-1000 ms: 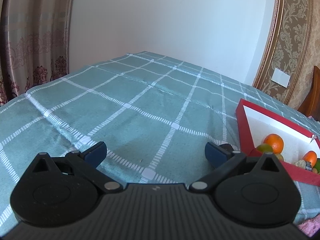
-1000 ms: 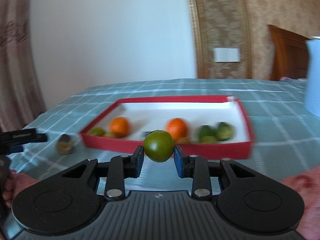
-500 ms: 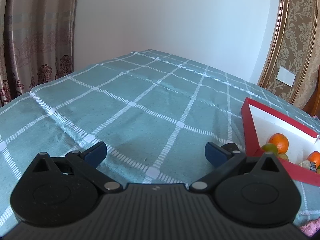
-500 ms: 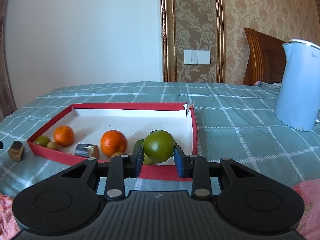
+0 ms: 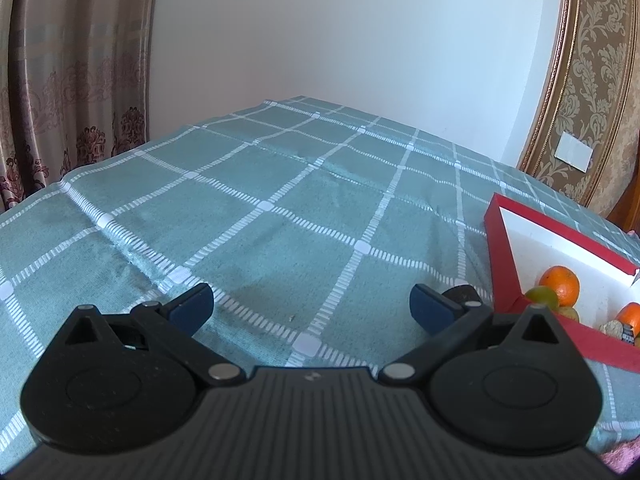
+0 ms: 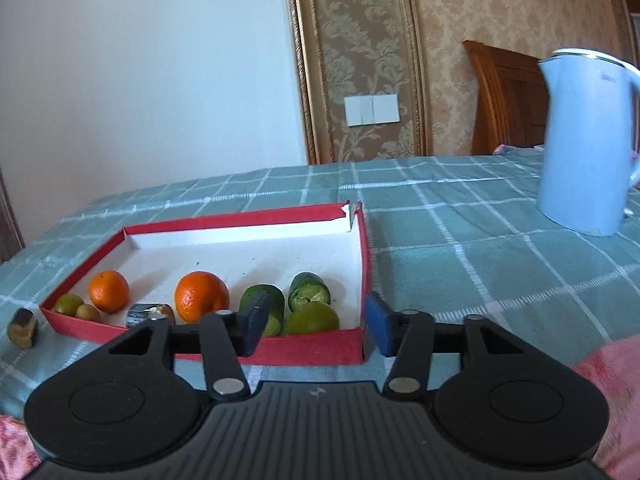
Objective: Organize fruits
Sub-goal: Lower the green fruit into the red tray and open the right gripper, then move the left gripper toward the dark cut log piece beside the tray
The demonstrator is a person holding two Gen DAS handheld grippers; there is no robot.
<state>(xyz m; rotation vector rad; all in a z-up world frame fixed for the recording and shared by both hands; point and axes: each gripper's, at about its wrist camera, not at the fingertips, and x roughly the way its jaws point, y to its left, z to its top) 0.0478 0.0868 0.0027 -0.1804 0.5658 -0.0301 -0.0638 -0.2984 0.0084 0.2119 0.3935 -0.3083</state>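
A red tray (image 6: 312, 350) with a white floor holds two oranges (image 6: 202, 296), small green fruits (image 6: 68, 304), two cucumber pieces (image 6: 310, 290) and a green round fruit (image 6: 313, 318) in its near right corner. My right gripper (image 6: 316, 326) is open and empty just in front of the tray's near wall, the green fruit lying beyond it. My left gripper (image 5: 310, 306) is open and empty over bare tablecloth, left of the tray (image 5: 502, 248). A brown lump (image 6: 23, 328) lies on the cloth outside the tray's left corner; it also shows behind my left gripper's right finger (image 5: 460, 294).
A pale blue electric kettle (image 6: 584, 140) stands on the checked teal tablecloth (image 5: 280, 200) at the right. A wooden chair back (image 6: 504, 96) is behind it. Curtains (image 5: 72, 80) hang at the far left. Pink cloth (image 6: 608, 392) lies at the near table edge.
My right gripper opened and let go of the green fruit, which now lies in the tray's near right corner. The left gripper stayed open and shifted slightly left.
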